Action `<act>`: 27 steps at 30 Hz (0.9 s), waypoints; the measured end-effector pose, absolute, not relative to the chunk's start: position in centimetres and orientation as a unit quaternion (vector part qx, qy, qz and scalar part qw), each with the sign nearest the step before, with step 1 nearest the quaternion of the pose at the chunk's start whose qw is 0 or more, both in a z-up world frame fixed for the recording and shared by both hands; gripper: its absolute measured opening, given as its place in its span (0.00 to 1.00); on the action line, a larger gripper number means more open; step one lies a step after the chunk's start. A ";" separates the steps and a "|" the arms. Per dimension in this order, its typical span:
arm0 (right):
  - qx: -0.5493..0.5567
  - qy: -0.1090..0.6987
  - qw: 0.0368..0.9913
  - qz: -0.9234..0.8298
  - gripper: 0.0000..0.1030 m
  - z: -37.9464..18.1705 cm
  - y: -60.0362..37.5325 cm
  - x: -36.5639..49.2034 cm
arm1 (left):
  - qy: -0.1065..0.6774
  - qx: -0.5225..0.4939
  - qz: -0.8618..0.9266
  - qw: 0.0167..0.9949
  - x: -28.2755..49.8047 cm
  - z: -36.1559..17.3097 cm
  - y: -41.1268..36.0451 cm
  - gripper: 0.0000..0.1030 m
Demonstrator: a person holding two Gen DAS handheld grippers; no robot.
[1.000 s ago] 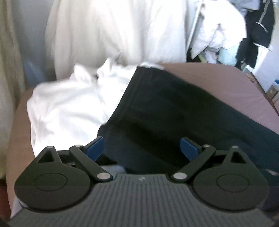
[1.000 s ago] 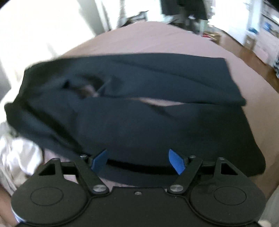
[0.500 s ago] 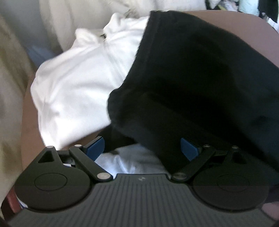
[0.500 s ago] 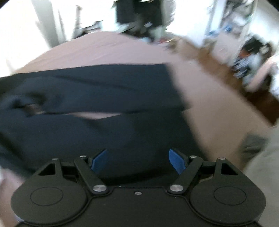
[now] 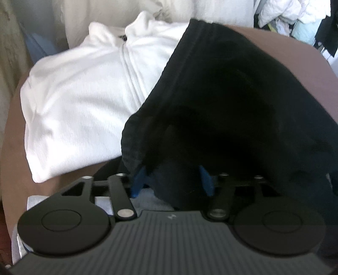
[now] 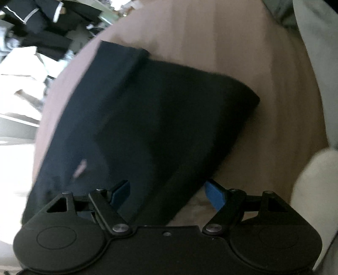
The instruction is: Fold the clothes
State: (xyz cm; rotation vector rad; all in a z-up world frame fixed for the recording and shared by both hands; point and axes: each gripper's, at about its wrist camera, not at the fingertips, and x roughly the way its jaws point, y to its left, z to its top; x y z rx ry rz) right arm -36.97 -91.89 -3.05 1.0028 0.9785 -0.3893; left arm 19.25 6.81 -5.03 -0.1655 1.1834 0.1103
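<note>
Brown bedcover (image 6: 190, 31) carries black trousers (image 6: 169, 118); clothes rack (image 5: 295, 19) behind.

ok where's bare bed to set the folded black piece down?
Free: brown bed cover beyond and right of the black garment in the right wrist view, up to the pale fabric at the edge. Crowded: in the left wrist view the white zip top fills the left side, black cloth overlapping it.

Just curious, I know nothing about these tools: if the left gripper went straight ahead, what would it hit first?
Almost certainly the black garment: the left gripper already has its dark folds bunched between its open fingers.
</note>
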 end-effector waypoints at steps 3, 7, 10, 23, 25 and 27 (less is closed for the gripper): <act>0.450 0.454 0.746 -0.187 0.80 -4.3 -91.8 -36.0 | 0.569 -0.086 0.046 0.817 19.5 -6.1 7.4 0.62; 0.375 0.453 0.792 -0.161 0.80 -5.2 -91.0 -34.1 | 0.567 -0.155 0.027 0.809 20.2 -7.2 8.7 0.90; 0.307 0.444 0.826 -0.166 0.81 -5.4 -89.8 -33.1 | 0.554 -0.181 0.027 0.812 20.4 -8.0 9.6 0.66; 0.089 0.289 0.929 -0.211 0.07 3.3 -85.0 -36.6 | 0.477 -0.140 0.014 0.868 14.8 -1.9 9.8 0.10; 0.064 0.336 0.911 -0.229 0.08 1.8 -84.7 -36.4 | 0.500 -0.132 0.030 0.855 14.9 -2.8 9.7 0.14; 0.035 0.401 0.887 -0.226 0.09 -0.7 -84.7 -34.8 | 0.523 -0.117 0.042 0.843 15.2 -4.0 9.5 0.19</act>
